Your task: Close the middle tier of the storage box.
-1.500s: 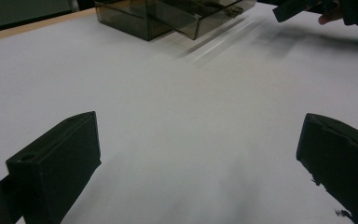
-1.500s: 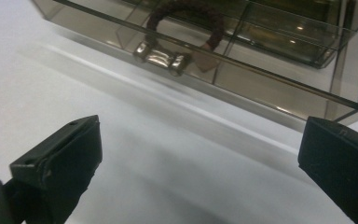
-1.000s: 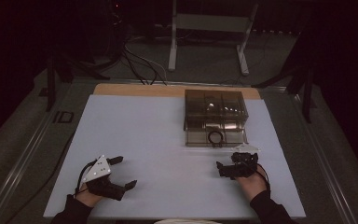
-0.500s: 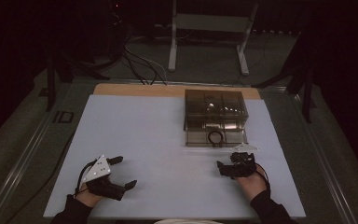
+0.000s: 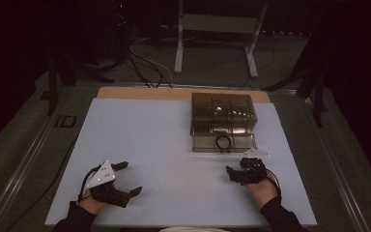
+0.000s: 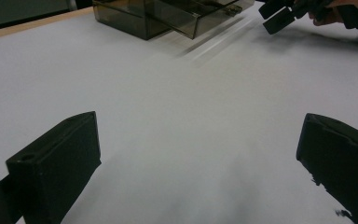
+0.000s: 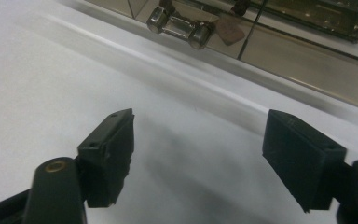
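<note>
Smoky clear box (image 5: 223, 118) sits at far right of the white mat (image 5: 149, 140), w/ compartments; its near section holds a dark ring (image 5: 223, 142). In right gripper view a shiny metal cylinder piece (image 7: 175, 22) lies inside the box, just past the near wall. Right gripper (image 5: 236, 174) is just in front of the box, near its front right corner, not touching it. Its 2 jaws have just been closing, still apart, only bare mat between them. Left gripper (image 5: 125, 179) rests at the near left of the mat, well apart from the box, jaws spread wide, nothing in them. Wood strip (image 5: 140, 93) runs along the mat's far edge.
</note>
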Demonstrator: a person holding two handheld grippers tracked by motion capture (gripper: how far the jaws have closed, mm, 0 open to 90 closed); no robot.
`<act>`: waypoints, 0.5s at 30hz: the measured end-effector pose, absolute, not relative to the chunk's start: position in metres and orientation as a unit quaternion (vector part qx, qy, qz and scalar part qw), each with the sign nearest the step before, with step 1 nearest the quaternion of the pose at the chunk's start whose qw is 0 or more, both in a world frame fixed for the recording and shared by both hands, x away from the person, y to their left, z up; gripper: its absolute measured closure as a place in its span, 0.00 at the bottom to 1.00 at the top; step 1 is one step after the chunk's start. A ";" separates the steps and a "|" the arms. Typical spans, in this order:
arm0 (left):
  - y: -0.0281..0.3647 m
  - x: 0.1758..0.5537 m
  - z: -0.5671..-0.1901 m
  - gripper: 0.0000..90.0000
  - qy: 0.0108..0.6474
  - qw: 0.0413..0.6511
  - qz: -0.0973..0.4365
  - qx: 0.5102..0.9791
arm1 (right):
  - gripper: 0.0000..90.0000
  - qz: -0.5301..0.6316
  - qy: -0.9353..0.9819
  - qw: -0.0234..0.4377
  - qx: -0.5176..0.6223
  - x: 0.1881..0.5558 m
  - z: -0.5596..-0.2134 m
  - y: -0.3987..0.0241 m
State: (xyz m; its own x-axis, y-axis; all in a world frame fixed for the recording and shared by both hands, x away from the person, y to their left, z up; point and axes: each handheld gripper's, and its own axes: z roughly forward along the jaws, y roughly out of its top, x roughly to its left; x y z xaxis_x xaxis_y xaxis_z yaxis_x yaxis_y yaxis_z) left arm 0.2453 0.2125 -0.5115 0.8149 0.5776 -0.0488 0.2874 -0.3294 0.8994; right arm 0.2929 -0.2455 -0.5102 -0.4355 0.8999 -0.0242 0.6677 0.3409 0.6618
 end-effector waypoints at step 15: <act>0.212 0.246 -0.511 0.01 0.269 0.512 0.140 0.803 | 0.54 0.281 0.795 0.196 0.500 0.292 -0.510 -0.244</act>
